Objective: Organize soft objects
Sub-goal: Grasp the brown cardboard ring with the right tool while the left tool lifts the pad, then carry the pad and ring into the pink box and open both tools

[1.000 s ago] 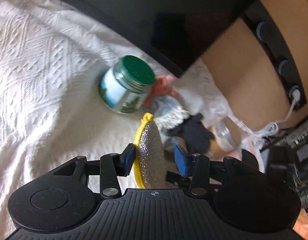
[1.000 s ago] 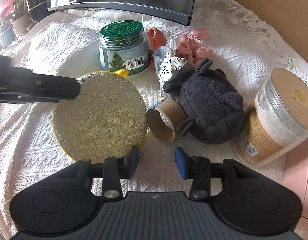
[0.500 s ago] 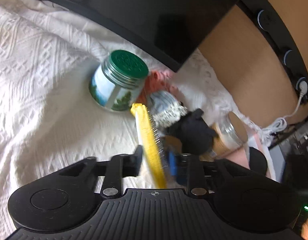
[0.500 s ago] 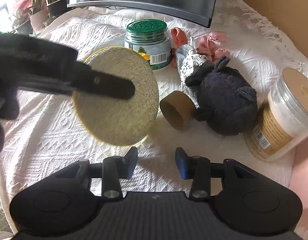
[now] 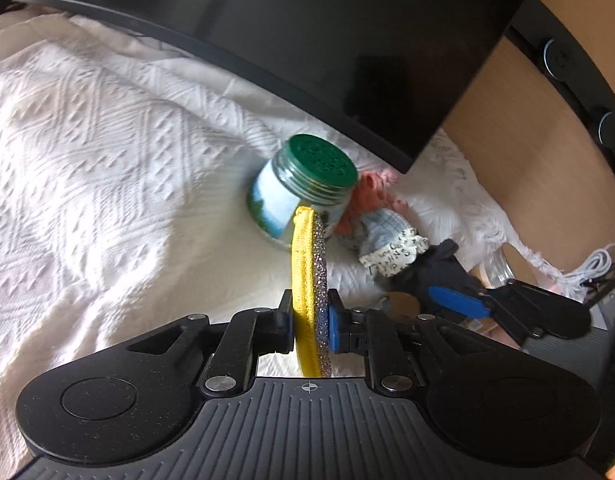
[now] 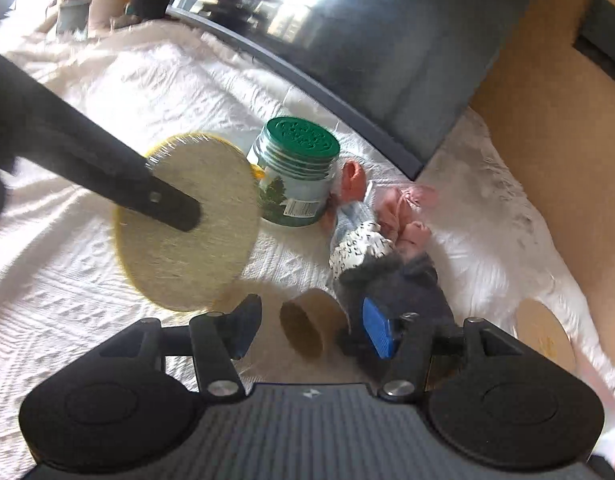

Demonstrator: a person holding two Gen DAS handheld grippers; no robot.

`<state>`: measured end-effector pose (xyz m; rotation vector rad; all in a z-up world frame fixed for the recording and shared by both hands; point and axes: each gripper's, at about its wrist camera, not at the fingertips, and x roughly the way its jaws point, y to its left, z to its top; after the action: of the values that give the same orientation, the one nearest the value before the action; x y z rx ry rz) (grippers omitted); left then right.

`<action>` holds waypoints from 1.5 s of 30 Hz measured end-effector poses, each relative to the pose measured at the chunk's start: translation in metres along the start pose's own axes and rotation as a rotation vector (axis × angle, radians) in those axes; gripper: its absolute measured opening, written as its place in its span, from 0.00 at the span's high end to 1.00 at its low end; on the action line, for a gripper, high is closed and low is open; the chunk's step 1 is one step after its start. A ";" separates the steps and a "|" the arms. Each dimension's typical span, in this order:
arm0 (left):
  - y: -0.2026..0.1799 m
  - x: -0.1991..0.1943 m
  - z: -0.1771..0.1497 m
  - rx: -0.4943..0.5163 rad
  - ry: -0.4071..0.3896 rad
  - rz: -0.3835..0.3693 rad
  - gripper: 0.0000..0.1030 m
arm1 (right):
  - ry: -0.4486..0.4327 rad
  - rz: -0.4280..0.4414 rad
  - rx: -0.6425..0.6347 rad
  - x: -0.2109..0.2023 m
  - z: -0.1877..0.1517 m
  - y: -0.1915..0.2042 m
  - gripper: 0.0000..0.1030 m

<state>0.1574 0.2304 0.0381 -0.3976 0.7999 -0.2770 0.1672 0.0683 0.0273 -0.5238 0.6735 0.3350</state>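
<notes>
We hold the pad (image 5: 309,280) edge-on in our left gripper (image 5: 310,324), jaws clamped on it, lifted over the cloth (image 5: 107,152). Our right gripper (image 6: 307,328) gapes, nearest the plush (image 6: 399,284) lying just ahead and rightward beside the roll (image 6: 307,328).

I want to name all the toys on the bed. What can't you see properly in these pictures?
- Grey plush toy: right wrist view, face hidden behind the right gripper fingers.
- Tan-lidded jar: cut off by the gripper body.
- Pink cloth: left wrist view, mostly behind the green-lidded jar.
- Sponge pad: edge-on, clamped in the left gripper.
</notes>
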 end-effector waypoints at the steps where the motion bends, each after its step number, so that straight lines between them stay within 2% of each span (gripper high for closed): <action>1: 0.001 -0.001 0.000 -0.004 -0.002 0.002 0.83 | 0.011 -0.001 -0.003 0.003 0.000 0.002 0.45; 5: 0.003 -0.002 -0.002 -0.014 0.001 0.001 0.83 | 0.048 0.003 0.008 0.015 -0.002 0.002 0.45; 7: 0.003 -0.003 -0.003 -0.018 0.001 0.002 0.83 | 0.054 0.003 0.011 0.022 -0.001 0.001 0.49; 13: -0.003 -0.004 -0.002 -0.007 -0.001 0.012 0.83 | 0.047 0.003 0.042 0.010 -0.001 -0.004 0.80; 17: -0.009 -0.005 0.003 0.023 -0.005 0.031 0.83 | 0.031 0.024 0.069 -0.007 0.006 -0.009 0.89; 21: -0.019 -0.013 0.004 0.056 -0.024 0.039 0.83 | 0.007 0.033 0.106 -0.023 0.012 -0.015 0.90; 22: -0.021 -0.017 0.004 0.062 -0.030 0.040 0.83 | -0.031 0.044 0.129 -0.027 0.013 -0.017 0.90; 24: -0.024 -0.024 0.004 0.071 -0.048 0.044 0.83 | -0.046 0.048 0.149 -0.036 0.016 -0.022 0.90; 30: -0.036 -0.041 0.019 0.113 -0.105 0.049 0.83 | -0.123 0.001 0.155 -0.067 0.025 -0.036 0.90; 35: -0.060 -0.047 0.042 0.162 -0.155 0.015 0.83 | -0.188 -0.059 0.188 -0.096 0.031 -0.057 0.90; 40: -0.116 -0.045 0.064 0.266 -0.186 -0.052 0.83 | -0.260 -0.179 0.249 -0.137 0.020 -0.101 0.90; 45: -0.195 -0.031 0.069 0.375 -0.164 -0.184 0.83 | -0.293 -0.330 0.352 -0.170 -0.014 -0.157 0.90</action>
<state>0.1697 0.0849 0.1883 -0.1367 0.5353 -0.5493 0.1060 -0.0898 0.1858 -0.2349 0.3417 -0.0220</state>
